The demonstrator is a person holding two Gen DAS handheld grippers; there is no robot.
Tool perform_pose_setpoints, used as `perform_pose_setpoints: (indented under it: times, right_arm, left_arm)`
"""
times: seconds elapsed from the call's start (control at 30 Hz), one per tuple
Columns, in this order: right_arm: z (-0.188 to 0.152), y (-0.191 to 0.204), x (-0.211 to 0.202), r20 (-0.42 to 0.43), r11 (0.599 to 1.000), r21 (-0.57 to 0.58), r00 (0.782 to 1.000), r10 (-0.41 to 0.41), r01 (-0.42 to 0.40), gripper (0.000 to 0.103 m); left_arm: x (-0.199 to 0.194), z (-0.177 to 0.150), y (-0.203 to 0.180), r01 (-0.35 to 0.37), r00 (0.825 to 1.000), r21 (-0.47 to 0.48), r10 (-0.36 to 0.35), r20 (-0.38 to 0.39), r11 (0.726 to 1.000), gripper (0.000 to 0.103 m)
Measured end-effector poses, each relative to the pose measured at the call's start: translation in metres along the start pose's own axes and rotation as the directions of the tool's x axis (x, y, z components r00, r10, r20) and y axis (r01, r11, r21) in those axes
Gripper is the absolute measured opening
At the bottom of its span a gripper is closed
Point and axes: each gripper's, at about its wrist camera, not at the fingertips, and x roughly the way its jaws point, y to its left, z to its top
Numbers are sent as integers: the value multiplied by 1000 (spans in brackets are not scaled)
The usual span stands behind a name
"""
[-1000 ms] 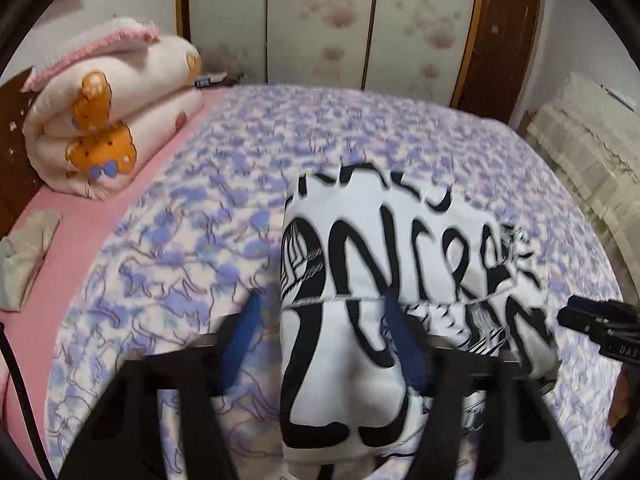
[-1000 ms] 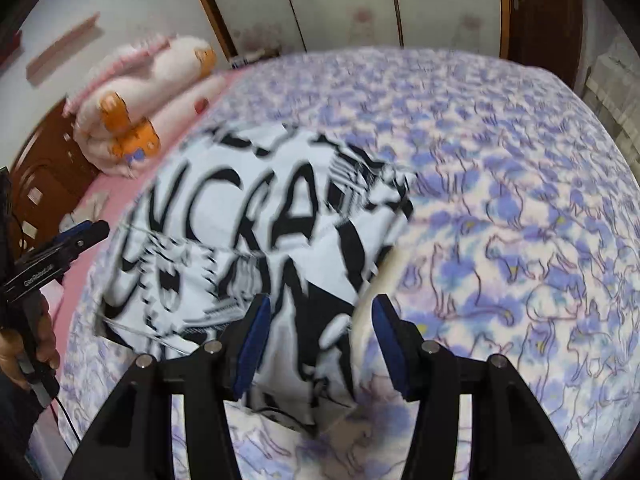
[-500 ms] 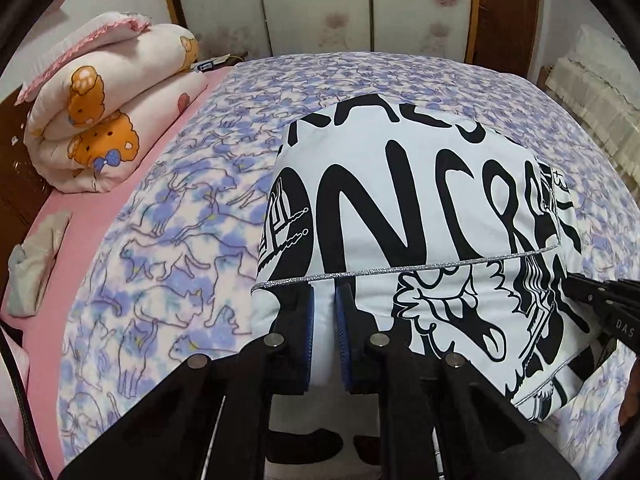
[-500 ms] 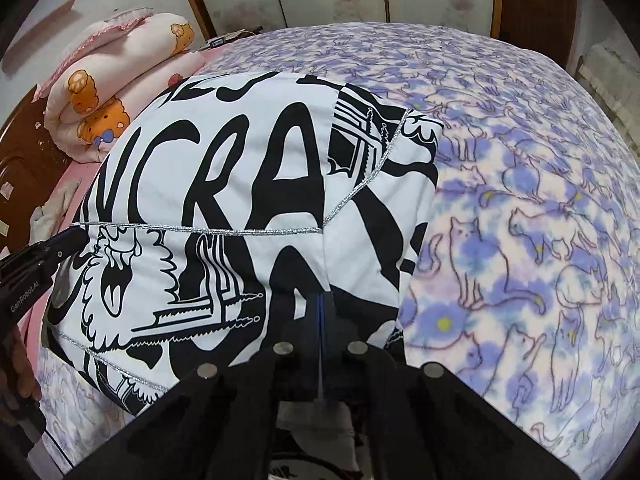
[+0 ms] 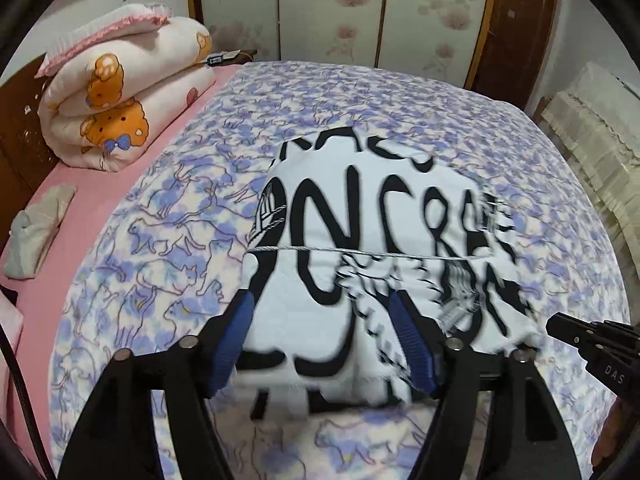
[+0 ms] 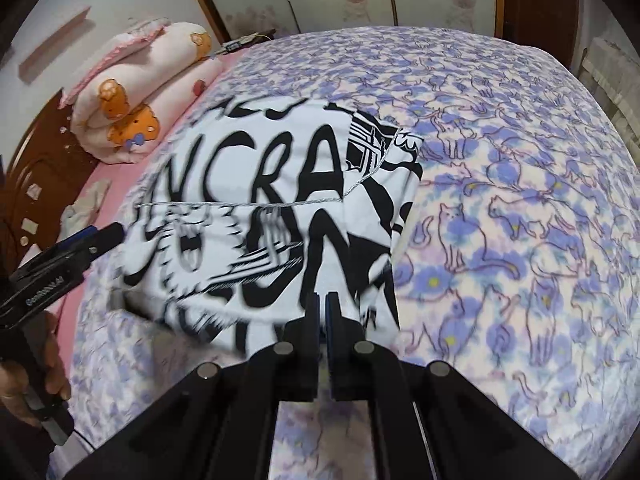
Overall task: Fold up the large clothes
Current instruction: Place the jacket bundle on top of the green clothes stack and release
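- The white garment printed with bold black lettering [image 5: 380, 240] lies folded on the bed's fleecy cat-print blanket in lilac and cream [image 5: 168, 240], filling the centre of the left wrist view and the centre-left of the right wrist view.
- The left gripper [image 5: 328, 332] has its blue-padded jaws spread wide at lower centre, straddling the near part of the garment with nothing pinched between them.
- The right gripper [image 6: 322, 312] has its jaws pressed almost together at the garment's near hem in the lower centre of its view, and cloth appears caught between them.
- Judged from this, a fold is being set or smoothed. To do it well, the free gripper should take the near corner opposite the held one, so both ends of the hem rise level and the crease runs straight.
- The garment looks thin and limp, with a silvery stitched seam [image 5: 360, 250] across it; such cloth sags between grips, so even tension matters.
- The blanket's nap probably drags at the fabric, so lifting will serve better than sliding.
- A rolled pink quilt with orange bears [image 5: 120, 92] sits at upper left, well apart.
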Motion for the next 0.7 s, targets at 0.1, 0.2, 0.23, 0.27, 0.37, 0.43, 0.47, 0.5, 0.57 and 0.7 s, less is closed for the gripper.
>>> perform_pose_setpoints:
  times: [0.1,0.2,0.23,0.27,0.37,0.43,0.47,0.5,0.57,0.7]
  right_arm:
    - [-10,1,-28,-2,1000,16,1000,20,-20,3]
    - [-23,1,-57,-6,999,30,999,45,-45,4]
    - [-26,1,-65,-7,998,31,999,51,-51,4]
    - [-31,2,-76,-9,998,31,998,59,-58,4]
    - [-44,4,-106,-9,997,23,997,72,-72,4]
    - [-55,3,-128,-5,997,18,997,80,-80,4]
    - [-62,2,-140,-5,996,19,996,91,-91,5]
    - [-66,0,-147,-8,995,21,995,97,-97,11]
    - [-80,-4,-166,-10,993,31,994,112,-111,26]
    - [-109,-15,-193,-10,989,49,990,138,-137,39]
  left_arm:
    - [-30,-7,-9,19,1000,-8,-19,12,1000,80]
    - [-60,-16,-16,40,999,-19,-40,3,999,80]
    - [-68,-19,-18,45,999,-23,-44,1,999,80]
    - [-79,-23,-20,50,999,-30,-50,1,998,81]
    - [-109,-37,-25,51,999,-50,-52,-14,997,88]
    - [-127,-47,-29,51,998,-56,-52,-20,997,90]
    - [-137,-54,-32,55,998,-54,-56,-21,997,90]
    - [-144,-59,-34,59,998,-54,-60,-24,997,90]
    - [-160,-72,-41,62,997,-53,-64,-40,997,91]
    - [-182,-99,-57,60,996,-46,-63,-67,997,94]
